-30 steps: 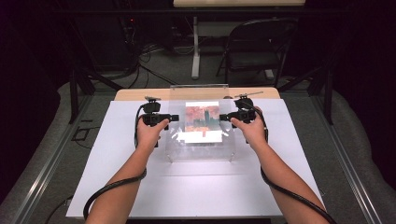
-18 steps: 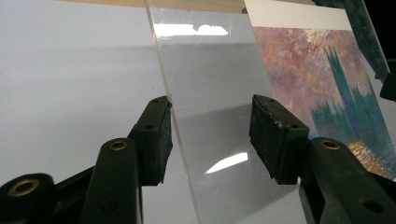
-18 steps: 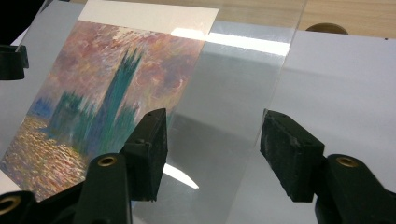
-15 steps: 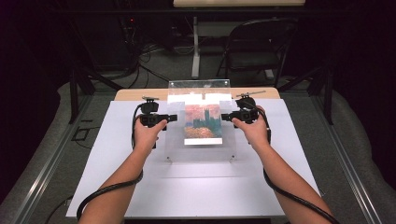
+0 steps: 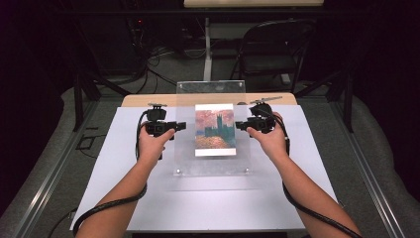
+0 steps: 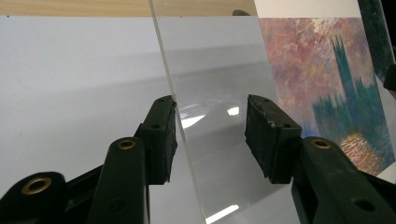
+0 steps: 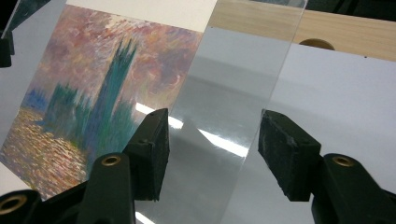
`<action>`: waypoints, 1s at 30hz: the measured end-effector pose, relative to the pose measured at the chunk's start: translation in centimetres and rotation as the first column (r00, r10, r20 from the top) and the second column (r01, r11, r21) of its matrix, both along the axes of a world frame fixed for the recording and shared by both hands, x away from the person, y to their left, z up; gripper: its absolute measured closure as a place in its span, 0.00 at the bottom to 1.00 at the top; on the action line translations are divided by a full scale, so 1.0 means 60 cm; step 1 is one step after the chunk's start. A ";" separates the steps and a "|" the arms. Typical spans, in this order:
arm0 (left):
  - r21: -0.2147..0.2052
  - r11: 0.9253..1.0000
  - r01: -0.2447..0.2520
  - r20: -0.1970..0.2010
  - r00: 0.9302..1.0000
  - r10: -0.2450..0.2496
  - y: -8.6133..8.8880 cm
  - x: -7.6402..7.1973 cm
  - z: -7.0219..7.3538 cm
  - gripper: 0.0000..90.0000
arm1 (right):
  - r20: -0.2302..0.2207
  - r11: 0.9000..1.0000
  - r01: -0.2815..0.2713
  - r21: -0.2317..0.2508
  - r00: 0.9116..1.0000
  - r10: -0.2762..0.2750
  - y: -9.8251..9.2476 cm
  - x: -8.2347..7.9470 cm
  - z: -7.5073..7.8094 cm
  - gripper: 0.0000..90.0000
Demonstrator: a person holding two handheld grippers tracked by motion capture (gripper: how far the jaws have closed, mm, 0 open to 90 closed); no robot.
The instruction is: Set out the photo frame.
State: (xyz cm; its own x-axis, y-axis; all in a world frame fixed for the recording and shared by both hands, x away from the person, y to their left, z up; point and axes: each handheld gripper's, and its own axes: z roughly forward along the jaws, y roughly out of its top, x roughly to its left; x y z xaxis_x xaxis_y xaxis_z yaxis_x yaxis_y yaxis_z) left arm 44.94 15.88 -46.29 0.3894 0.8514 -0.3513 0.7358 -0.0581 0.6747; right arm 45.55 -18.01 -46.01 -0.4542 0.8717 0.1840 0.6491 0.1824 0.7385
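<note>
A clear acrylic sheet stands tilted on the white table top, its near edge down and its far edge raised. A painted print of towers at sunset shows through it. My left gripper is at the sheet's left edge and my right gripper at its right edge. In the left gripper view the open jaws straddle the sheet's edge, with the print beyond. In the right gripper view the open jaws straddle the sheet beside the print.
A wooden board lies along the table's back edge. A folding chair and floor cables are behind the table. Metal rails run along both sides.
The sheet's far edge has risen, tilting it up from nearly flat. Both grippers stayed at its side edges and lifted a little.
</note>
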 end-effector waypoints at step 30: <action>0.002 1.000 0.029 0.059 0.998 -0.029 0.012 -0.053 0.033 0.70 | 0.087 0.999 -0.024 -0.040 0.996 0.027 -0.008 -0.063 0.036 0.61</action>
State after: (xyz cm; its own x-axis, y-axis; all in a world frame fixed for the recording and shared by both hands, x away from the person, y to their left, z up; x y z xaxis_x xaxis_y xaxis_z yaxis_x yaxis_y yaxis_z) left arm 41.78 16.57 -44.33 0.4339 0.8400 -0.3257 0.6929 -0.0800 0.7166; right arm 41.76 -18.51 -43.85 -0.4893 0.8653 0.1090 0.5770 0.2274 0.7844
